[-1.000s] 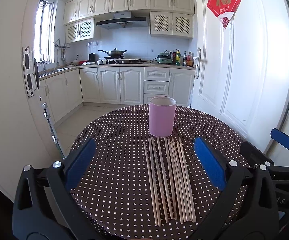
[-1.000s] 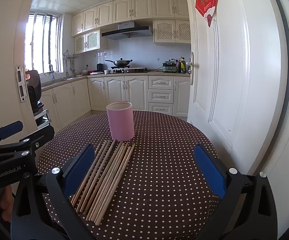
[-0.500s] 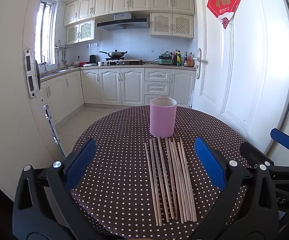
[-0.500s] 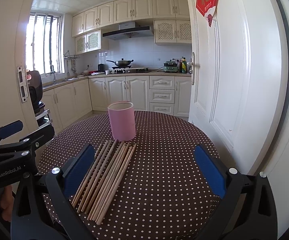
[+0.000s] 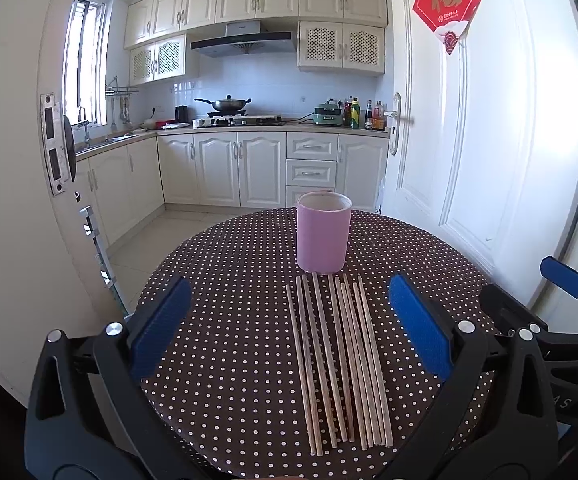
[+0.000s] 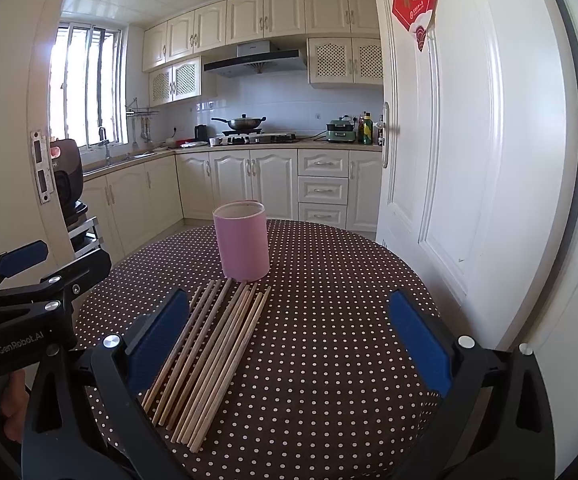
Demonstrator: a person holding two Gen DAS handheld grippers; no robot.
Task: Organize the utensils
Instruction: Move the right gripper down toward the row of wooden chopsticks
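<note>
Your left gripper [image 5: 289, 336] hovers low over the near edge of the round table [image 5: 217, 280], jaws spread wide, holding nothing. Between its fingers lies a row of wooden chopsticks [image 5: 339, 360], flat on the dotted cloth, long axes running straight away from you. Your right gripper [image 6: 287, 336], equally wide and empty, sits further right, so the chopsticks [image 6: 213, 356] lie toward its left finger, angled. The left looks better lined up. Beyond the far tips, nearly touching, stands the upright pink cup [image 5: 323, 232], mid-table.
</note>
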